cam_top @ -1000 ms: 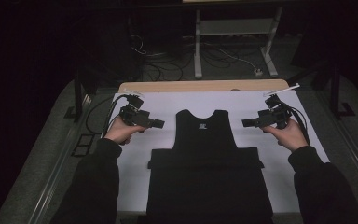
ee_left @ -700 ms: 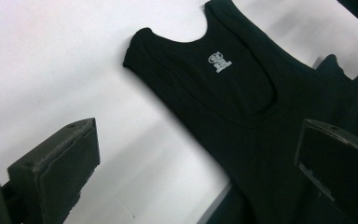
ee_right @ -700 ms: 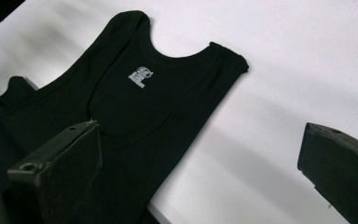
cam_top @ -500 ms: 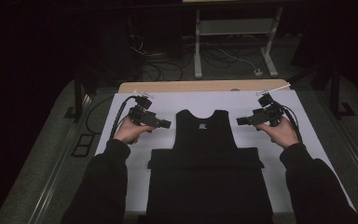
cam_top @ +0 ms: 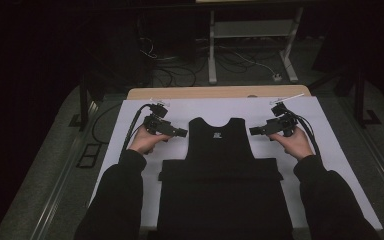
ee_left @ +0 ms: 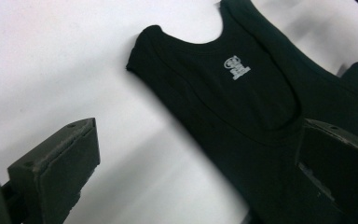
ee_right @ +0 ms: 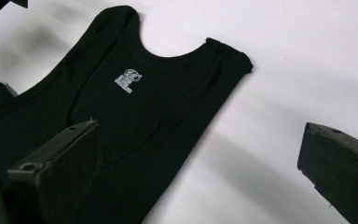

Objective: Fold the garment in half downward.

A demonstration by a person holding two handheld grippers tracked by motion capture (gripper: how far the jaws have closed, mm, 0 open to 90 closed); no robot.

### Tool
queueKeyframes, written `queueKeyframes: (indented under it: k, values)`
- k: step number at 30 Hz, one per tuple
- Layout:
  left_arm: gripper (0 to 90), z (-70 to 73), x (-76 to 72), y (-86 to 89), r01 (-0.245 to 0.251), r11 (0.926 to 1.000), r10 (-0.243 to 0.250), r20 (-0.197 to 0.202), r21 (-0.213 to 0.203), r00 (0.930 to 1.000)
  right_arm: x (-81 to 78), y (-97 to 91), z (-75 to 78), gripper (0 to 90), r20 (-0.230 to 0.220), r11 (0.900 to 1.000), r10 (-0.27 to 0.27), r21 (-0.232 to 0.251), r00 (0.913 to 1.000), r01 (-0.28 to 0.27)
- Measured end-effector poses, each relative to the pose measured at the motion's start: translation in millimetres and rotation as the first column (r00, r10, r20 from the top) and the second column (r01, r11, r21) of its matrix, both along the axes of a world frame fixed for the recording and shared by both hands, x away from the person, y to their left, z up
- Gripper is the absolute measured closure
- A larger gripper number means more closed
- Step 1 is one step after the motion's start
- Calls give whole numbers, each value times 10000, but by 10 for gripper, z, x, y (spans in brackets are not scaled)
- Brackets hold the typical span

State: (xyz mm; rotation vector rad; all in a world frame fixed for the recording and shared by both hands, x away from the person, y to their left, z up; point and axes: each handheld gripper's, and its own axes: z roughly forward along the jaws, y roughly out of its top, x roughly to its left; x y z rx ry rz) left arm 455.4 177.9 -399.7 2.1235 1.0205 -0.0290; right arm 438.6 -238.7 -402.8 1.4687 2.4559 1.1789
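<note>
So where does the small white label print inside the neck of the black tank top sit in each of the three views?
High view: the white label print sits just above picture centre, below the neckline of the black tank top.
Left gripper view: upper right of centre.
Right gripper view: upper left of centre.
Shared landmark: the scooped neckline directly beside the print, on the white sheet.

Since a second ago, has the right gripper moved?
Yes. In the high view the right gripper has come inward along the white sheet, toward the black tank top's shoulder strap, jaws open and not touching it yet.
</note>
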Motion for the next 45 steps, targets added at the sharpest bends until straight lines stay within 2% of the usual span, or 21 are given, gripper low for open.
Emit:
queueKeyframes:
  k: [9, 17, 20, 29, 36, 40, 45]
  values:
    - [0, -142, 42, -94, 78, 10000, -77, -203, 45, 9998, 42, 118, -137, 0, -96, 9999, 99, 103, 9999, -98]
    - [0, -221, 46, -185, 177, 9998, -177, -226, -33, 9996, 42, 202, -192, 0, -103, 9996, 212, 165, 9997, -211]
    - [0, -240, 38, -214, 333, 9994, -330, -265, 88, 9991, 38, 238, -208, 0, -79, 9996, 217, 187, 9997, -216]
    - [0, -305, 21, -303, 416, 9991, -416, -272, -4, 9988, 37, 354, -297, 0, -166, 9992, 381, -67, 9991, -382]
    - [0, -351, 14, -366, 454, 9990, -453, -337, 44, 9984, 33, 401, -344, 0, -151, 9990, 432, -88, 9990, -433]
    - [0, -379, 14, -390, 522, 9986, -518, -303, 98, 9982, 24, 429, -350, 42, -155, 9989, 462, -44, 9988, -463]
    - [0, -400, 11, -411, 559, 9983, -554, -337, 145, 9979, 33, 443, -381, 123, -176, 9991, 339, -257, 9993, -343]
